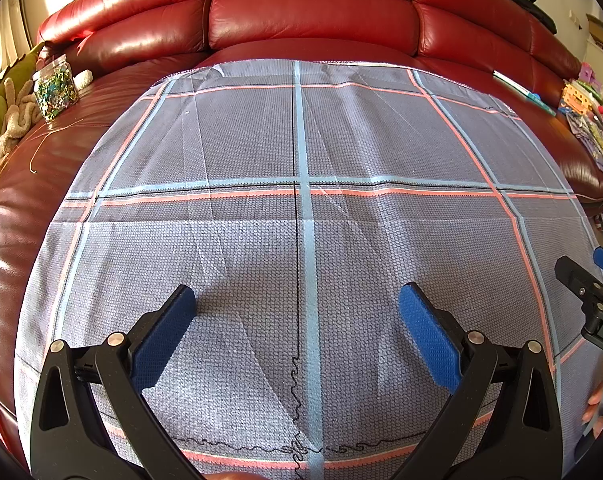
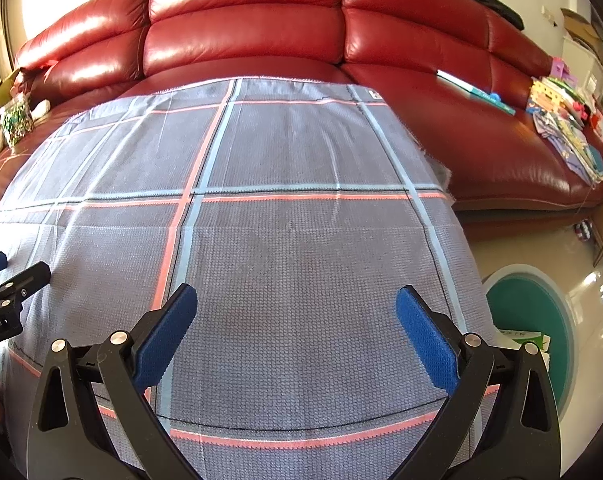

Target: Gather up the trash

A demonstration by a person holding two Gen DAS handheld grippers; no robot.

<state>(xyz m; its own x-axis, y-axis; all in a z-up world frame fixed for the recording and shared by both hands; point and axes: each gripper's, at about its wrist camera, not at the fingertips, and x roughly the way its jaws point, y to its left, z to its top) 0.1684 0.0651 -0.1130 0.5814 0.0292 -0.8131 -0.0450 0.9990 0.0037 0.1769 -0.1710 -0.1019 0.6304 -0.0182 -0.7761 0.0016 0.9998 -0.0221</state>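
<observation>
My left gripper (image 1: 297, 300) hangs open over a grey-blue checked cloth (image 1: 261, 140) spread on a surface, with nothing between its blue pads. My right gripper (image 2: 297, 300) is open too, above the same cloth (image 2: 301, 152), also holding nothing. Each gripper shows at the edge of the other's view: the right gripper (image 1: 585, 268) at the far right, the left gripper (image 2: 5, 270) at the far left. No trash lies on the cloth. A round green bin with a white rim (image 2: 529, 320) stands on the floor at lower right, with a white and green carton (image 2: 523, 338) at its near edge.
A red leather sofa (image 1: 309, 12) runs behind the cloth. On its left seat stand a clear jar of coloured bits (image 1: 55, 90) and plush toys (image 1: 5, 120). Books and papers (image 2: 569, 128) are piled on the right seat. Shiny floor (image 2: 597, 280) lies right of the cloth.
</observation>
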